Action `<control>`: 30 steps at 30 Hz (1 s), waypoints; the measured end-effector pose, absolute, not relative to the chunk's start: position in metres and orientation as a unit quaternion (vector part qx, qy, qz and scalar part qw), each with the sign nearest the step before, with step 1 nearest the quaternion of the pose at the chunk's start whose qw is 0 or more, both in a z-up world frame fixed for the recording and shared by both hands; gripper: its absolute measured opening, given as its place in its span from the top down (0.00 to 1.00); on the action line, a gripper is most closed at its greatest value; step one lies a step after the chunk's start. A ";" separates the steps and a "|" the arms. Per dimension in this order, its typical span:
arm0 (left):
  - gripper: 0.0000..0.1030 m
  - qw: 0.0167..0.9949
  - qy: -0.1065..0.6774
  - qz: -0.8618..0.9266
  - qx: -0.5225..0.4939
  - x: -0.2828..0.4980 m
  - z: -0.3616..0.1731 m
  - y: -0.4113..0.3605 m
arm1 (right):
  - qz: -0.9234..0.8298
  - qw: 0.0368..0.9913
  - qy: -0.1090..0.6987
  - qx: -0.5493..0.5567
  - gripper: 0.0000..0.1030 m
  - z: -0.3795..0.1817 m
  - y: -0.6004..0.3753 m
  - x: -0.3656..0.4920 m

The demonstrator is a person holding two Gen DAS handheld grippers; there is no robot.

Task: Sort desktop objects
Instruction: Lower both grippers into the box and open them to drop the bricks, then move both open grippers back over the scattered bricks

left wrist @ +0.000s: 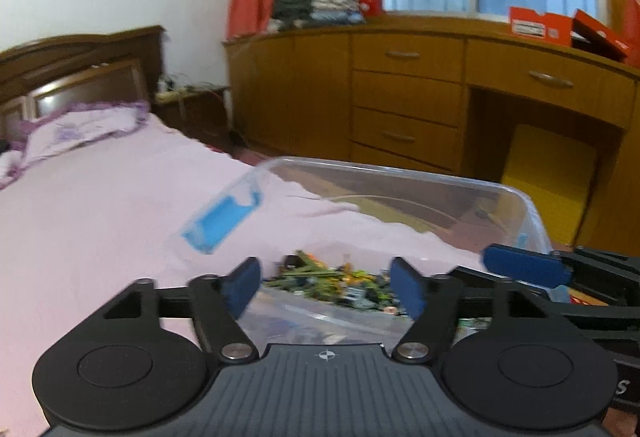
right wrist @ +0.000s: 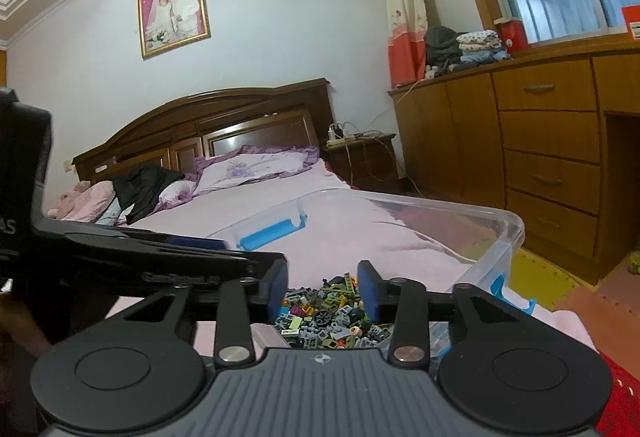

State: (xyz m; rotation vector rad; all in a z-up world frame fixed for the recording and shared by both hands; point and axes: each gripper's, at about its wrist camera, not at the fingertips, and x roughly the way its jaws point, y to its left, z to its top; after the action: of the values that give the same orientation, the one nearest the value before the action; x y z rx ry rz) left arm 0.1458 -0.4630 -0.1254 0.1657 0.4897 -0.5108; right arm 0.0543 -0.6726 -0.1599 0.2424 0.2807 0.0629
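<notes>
On the bed (right wrist: 340, 229), a clear bin (right wrist: 508, 233) holds toy bricks (right wrist: 324, 321) just beyond and below both released, empty grippers, left (left wrist: 326, 289) and right (right wrist: 324, 291).

1. A bed (right wrist: 320, 221) with a pale pink sheet fills the middle of the right wrist view.
2. A clear plastic bin (right wrist: 508, 237) with blue latches rests on it at centre right.
3. A purple-frilled pillow (right wrist: 260, 167) lies at the head, centre.
4. Black clothing (right wrist: 140, 189) and a pink bundle (right wrist: 86, 199) lie at middle left.
</notes>
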 end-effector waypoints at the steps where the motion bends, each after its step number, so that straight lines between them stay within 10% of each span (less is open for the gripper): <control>1: 0.13 0.937 0.240 -0.243 0.073 0.144 -0.124 -0.456 | 0.033 0.982 0.139 0.120 0.44 -0.160 -0.672 0.053; 13: 0.00 0.948 0.284 -0.131 0.063 0.061 -0.132 -0.325 | 0.077 0.991 0.080 0.078 0.13 -0.135 -0.624 0.027; 30: 0.00 0.925 0.379 0.033 0.001 -0.028 -0.175 -0.150 | 0.325 0.919 0.220 -0.024 0.16 -0.160 -0.402 0.019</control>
State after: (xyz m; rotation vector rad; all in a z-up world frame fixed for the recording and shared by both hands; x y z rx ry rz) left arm -0.0277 -0.1498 -0.1750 0.0027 0.7768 0.0687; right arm 0.0191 -0.4020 -0.1602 -0.0501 0.4522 0.6681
